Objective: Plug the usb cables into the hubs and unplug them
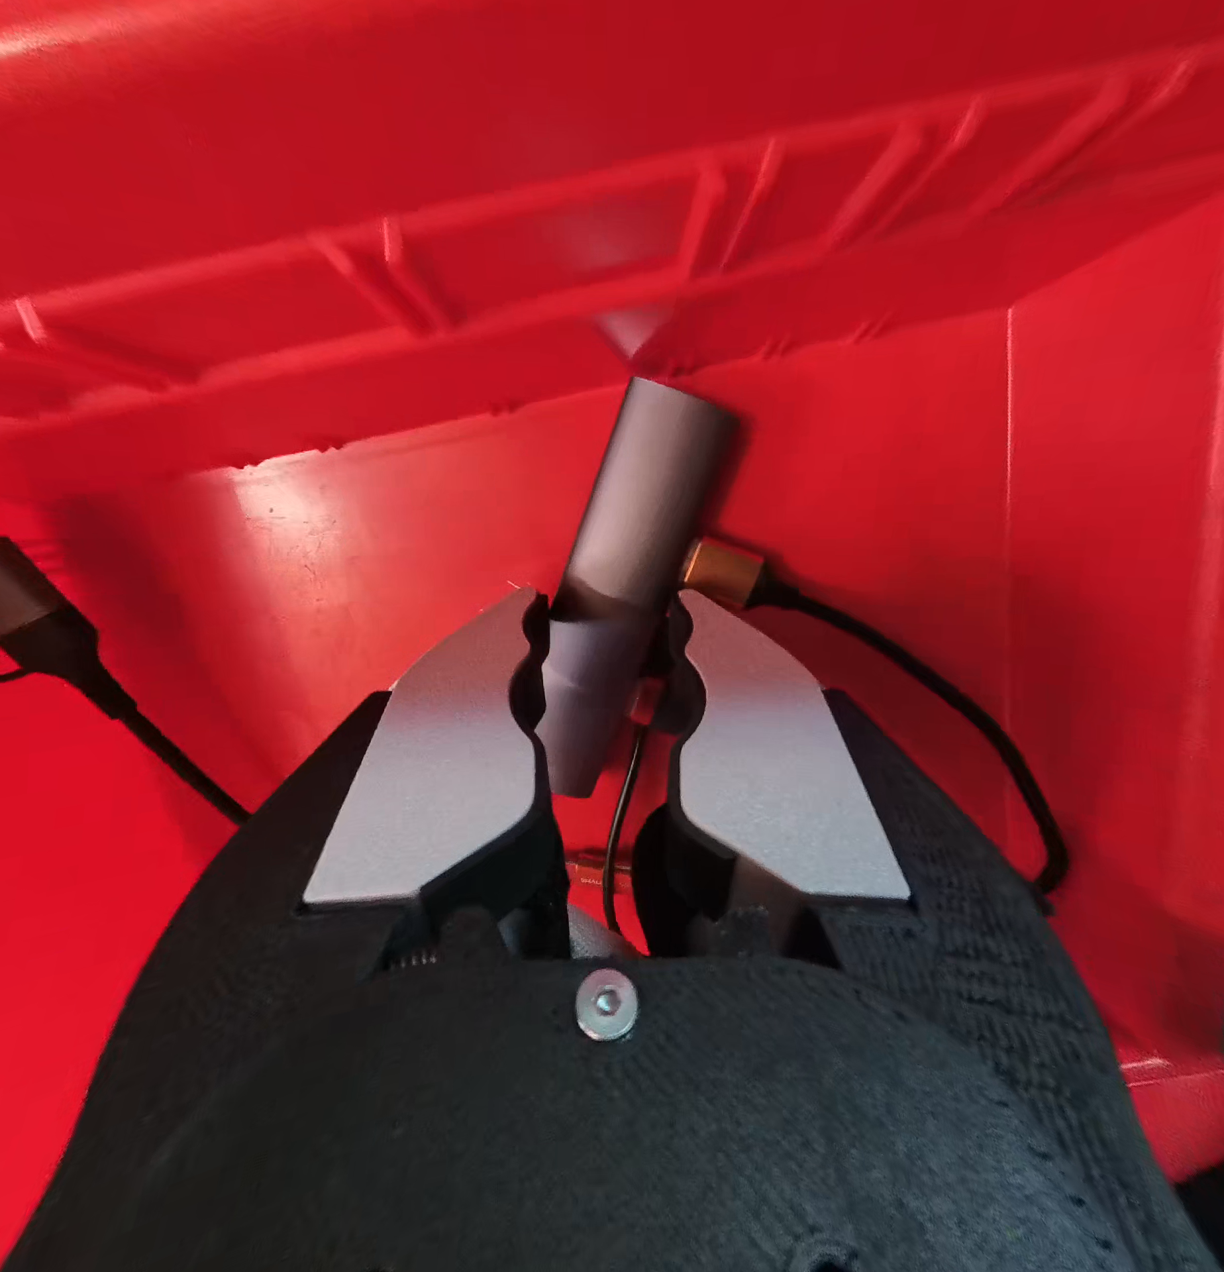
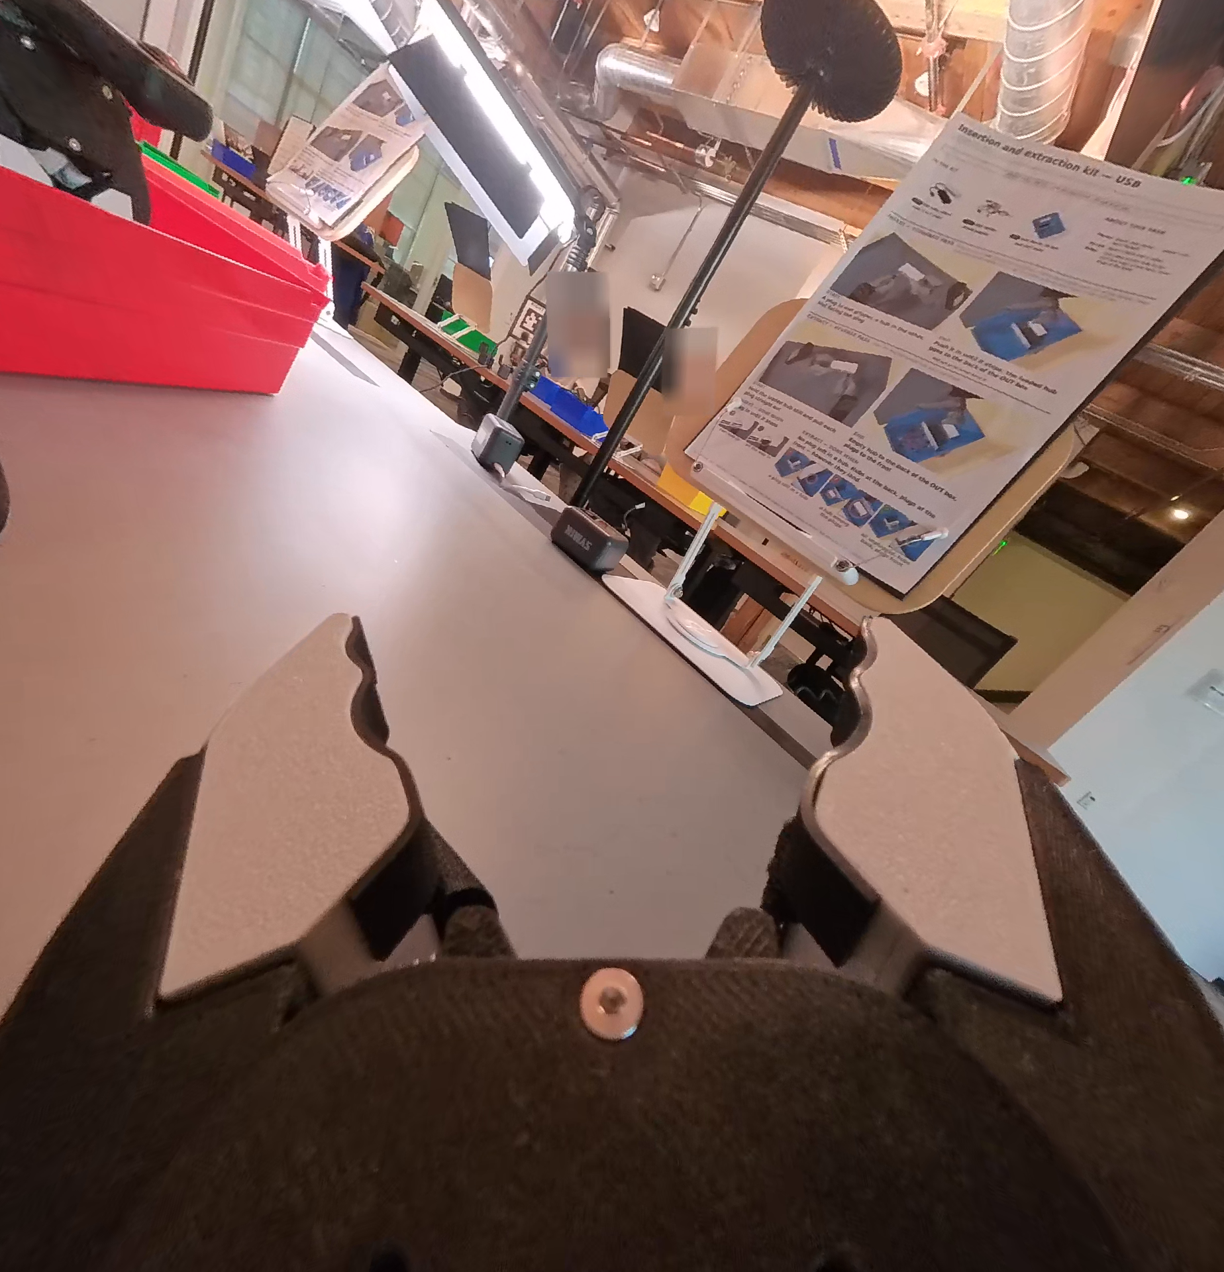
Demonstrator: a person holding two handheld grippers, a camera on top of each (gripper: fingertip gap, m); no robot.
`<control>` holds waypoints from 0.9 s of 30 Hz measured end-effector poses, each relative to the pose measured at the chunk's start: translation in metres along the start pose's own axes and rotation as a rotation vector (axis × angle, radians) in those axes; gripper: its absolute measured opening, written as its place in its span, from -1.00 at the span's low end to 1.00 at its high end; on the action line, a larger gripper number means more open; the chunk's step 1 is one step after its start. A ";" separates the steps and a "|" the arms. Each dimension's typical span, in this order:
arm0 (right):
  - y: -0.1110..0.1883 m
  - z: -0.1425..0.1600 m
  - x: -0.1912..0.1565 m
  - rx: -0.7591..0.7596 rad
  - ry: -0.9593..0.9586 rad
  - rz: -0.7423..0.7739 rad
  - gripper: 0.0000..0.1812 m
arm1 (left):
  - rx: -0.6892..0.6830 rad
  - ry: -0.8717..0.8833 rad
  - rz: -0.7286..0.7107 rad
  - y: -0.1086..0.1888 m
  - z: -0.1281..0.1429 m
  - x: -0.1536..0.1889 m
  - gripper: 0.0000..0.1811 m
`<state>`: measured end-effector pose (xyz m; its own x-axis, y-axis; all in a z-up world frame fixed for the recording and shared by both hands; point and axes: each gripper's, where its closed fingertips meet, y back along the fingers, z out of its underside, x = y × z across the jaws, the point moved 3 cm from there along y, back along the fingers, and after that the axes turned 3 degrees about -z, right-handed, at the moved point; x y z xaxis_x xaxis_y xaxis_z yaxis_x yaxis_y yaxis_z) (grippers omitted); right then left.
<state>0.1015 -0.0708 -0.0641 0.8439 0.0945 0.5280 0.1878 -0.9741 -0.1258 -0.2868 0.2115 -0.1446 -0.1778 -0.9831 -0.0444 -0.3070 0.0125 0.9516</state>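
In the left wrist view my left gripper [image 1: 606, 612] is inside a red bin [image 1: 871, 482], shut on a grey USB hub [image 1: 654, 495]. The hub sticks up and forward from between the fingers, tilted to the right. A gold-tipped USB plug [image 1: 723, 571] on a black cable [image 1: 967, 723] lies just behind the hub on its right; whether it touches the hub is unclear. Another grey plug [image 1: 17, 592] with a black cable lies at the far left. My right gripper [image 2: 609, 633] is open and empty over the grey table [image 2: 320, 550].
Red bins [image 2: 134, 303] stand at the table's left, with the other gripper [image 2: 65, 89] over them. An instruction sheet on a white stand [image 2: 939, 358] and black pole bases [image 2: 588, 544] stand along the table's far edge. The bin walls hem in the left gripper. About 50 cm separates my left fingertips from my right.
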 end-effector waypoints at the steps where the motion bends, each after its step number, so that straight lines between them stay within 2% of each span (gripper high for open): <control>1: 0.000 0.000 0.000 0.000 0.000 0.000 0.41 | 0.000 0.006 0.002 0.000 0.001 0.000 -0.63; 6: -0.001 0.001 -0.001 -0.005 0.007 -0.006 0.40 | -0.019 -0.032 -0.013 0.000 0.000 0.000 -0.64; 9: -0.001 0.001 -0.002 -0.006 0.010 -0.007 0.40 | -0.103 -0.091 -0.125 0.004 0.001 -0.004 -0.65; 12: -0.001 0.001 -0.001 -0.005 0.005 -0.006 0.39 | -0.127 -0.121 -0.330 0.027 -0.002 -0.011 -0.65; 14: -0.001 0.001 -0.001 -0.006 0.007 -0.008 0.39 | -0.060 -0.098 -0.500 0.056 -0.011 -0.015 -0.66; 19: -0.002 0.001 -0.002 -0.009 0.013 -0.011 0.39 | 0.261 -0.009 -1.037 0.146 -0.044 -0.009 -0.66; 22: -0.002 0.001 -0.002 -0.009 0.014 -0.012 0.39 | 0.602 -0.004 -1.312 0.189 -0.080 0.019 -0.66; 24: -0.002 0.001 -0.002 -0.010 0.014 -0.014 0.39 | 0.874 -0.026 -1.378 0.207 -0.111 0.047 -0.67; 27: -0.002 0.001 -0.003 -0.006 0.010 -0.019 0.38 | 1.220 -0.065 -1.323 0.218 -0.163 0.085 -0.67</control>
<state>0.0992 -0.0691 -0.0659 0.8351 0.1106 0.5389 0.2003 -0.9735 -0.1106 -0.2163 0.1006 0.1086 0.7075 -0.4448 -0.5492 -0.6997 -0.5499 -0.4560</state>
